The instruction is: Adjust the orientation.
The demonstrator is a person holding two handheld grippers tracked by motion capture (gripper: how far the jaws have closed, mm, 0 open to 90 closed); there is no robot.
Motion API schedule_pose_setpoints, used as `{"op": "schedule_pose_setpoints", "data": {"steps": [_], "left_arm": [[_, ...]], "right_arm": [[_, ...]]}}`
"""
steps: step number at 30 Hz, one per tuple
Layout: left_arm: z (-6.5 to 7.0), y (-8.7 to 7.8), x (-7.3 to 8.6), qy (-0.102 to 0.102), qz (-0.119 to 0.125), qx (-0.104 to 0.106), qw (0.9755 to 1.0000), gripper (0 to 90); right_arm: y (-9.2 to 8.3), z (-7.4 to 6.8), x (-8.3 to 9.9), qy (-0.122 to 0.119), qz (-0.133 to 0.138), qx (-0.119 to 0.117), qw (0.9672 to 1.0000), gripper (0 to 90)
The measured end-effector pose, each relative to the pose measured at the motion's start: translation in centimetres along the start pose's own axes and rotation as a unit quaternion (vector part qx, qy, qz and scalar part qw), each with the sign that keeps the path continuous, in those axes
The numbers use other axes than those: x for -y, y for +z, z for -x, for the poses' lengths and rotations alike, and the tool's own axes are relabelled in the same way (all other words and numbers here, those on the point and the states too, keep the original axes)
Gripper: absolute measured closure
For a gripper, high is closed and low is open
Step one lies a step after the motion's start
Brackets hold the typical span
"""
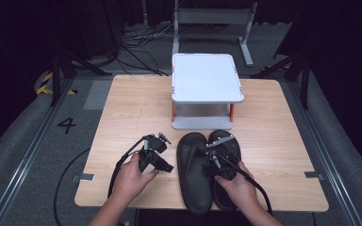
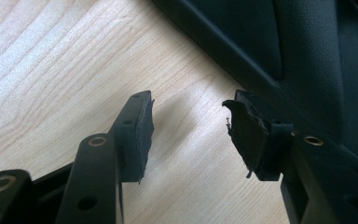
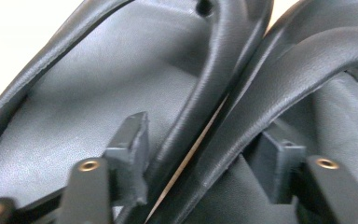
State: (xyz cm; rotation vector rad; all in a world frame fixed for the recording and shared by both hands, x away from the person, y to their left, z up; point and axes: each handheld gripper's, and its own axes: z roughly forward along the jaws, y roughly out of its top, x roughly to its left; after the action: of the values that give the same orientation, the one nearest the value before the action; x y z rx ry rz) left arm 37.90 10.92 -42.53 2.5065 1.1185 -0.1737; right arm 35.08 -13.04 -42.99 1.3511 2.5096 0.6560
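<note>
Jaws of the right gripper stand apart with the inner straps of both sandals between them, one jaw inside each sandal, not yet pinching. Between those two straps a thin line of pale surface shows. Jaws of the left gripper are open and empty over bare wood, with the left sandal just beyond the right-hand jaw. In the high view the pair lies side by side, the right sandal under the right gripper, and a white stand sits farther off.

The sandals look light, with soft, smooth leather-like straps and flexible soles, so they should sag if lifted by one end. Both straps together look the surest hold; the smooth skin may slip, so a firm closing seems wise.
</note>
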Motion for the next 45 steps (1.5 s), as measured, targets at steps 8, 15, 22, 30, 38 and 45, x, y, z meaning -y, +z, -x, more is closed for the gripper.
{"op": "schedule_pose_setpoints", "data": {"steps": [8, 15, 22, 30, 38, 45], "left_arm": [[-0.1, 0.0, 0.0, -0.003, -0.002, 0.002, 1.0, 49.4], [-0.2, 0.0, 0.0, -0.004, 0.001, 0.003, 1.0, 49.5], [-0.3, -0.3, 0.1, -0.006, 0.004, 0.003, 1.0, 49.6], [-0.5, -0.2, 0.2, -0.009, 0.005, 0.004, 0.9999, 49.7], [-0.7, -0.4, 0.4, -0.012, 0.004, 0.004, 0.9999, 49.9], [-0.8, -0.5, 0.5, -0.013, 0.008, 0.006, 0.9999, 50.2]], "right_arm": [[-0.2, 0.9, 0.0, 0.037, 0.004, -0.021, 0.9991, 62.8], [-0.4, 1.5, -0.2, 0.05, 0.02, -0.016, 0.9984, 73.5], [-1.0, 2.1, -1.0, 0.071, 0.044, -0.005, 0.9964, 74.4], [-1.8, 3.9, -3.5, 0.098, 0.077, 0.002, 0.9922, 74.3], [-1.4, 5.3, -6.0, 0.124, 0.091, 0.012, 0.988, 74.3], [-0.5, 6.0, -7.7, 0.136, 0.093, 0.029, 0.9859, 74.3]]}}
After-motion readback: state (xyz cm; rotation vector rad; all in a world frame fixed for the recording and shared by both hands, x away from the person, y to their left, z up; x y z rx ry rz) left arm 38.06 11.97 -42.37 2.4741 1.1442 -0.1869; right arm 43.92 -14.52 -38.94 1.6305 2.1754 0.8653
